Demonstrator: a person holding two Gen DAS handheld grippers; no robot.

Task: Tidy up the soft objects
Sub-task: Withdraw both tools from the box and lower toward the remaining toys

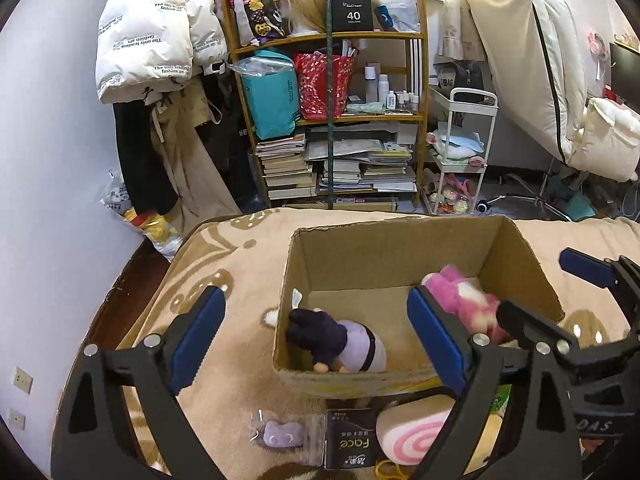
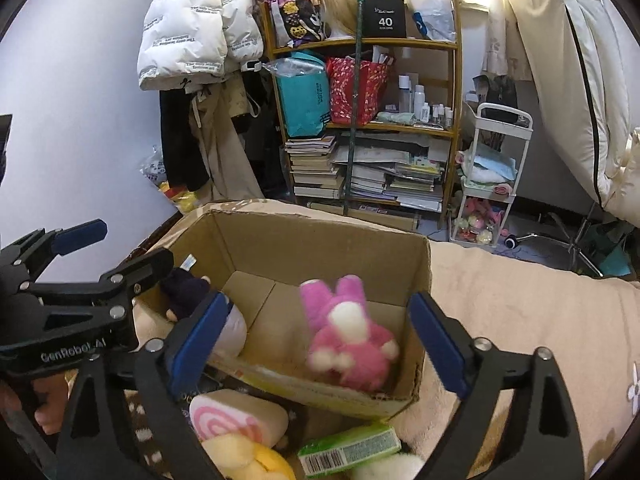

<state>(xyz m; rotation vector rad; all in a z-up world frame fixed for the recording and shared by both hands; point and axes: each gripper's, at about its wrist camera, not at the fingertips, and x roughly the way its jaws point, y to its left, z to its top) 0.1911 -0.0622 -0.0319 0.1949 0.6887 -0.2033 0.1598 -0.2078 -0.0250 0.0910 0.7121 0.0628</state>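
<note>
On the bed, nearest edge: a pile of soft things waits — a pink-swirl cushion [image 2: 236, 416], a yellow plush [image 2: 248, 458], a small purple plush in a clear packet [image 1: 280, 434], plus a green packet [image 2: 350, 450] and a black "Face" pack [image 1: 351, 442].

Swirl cushion: looks light and squashy, no stiff edge — it should give under the pads, so a hold across its thick middle seems safest.

Purple plush packet: the clear film is likely slippery; pinching the plush body through it would probably hold better than taking a corner.

Left gripper [image 1: 316, 338]: jaws spread wide and empty, hanging over the left near rim of the cardboard box [image 1: 516, 240].

Right gripper [image 2: 320, 342]: jaws wide apart, nothing between the pads, poised over the right near part of the box.

Inside the box, left: a dark-haired doll in lilac [image 1: 340, 342] lies against the near wall, a tag sticking up beside it. Soft body, probably a firmer head — the torso is the better place to grip.

Inside the box, right: a pink and white plush [image 2: 348, 340], blurred, close to the near right corner; whether it has settled cannot be told. Fluffy and light by the look of it, unlikely to break however it lands.

Box floor: bare cardboard between the two toys — room for more.

Beyond the bed: a crowded wooden shelf [image 1: 420, 80] of books and bags, a white puffer jacket [image 1: 144, 40] hanging far left, a small white cart [image 1: 452, 140] far right.
</note>
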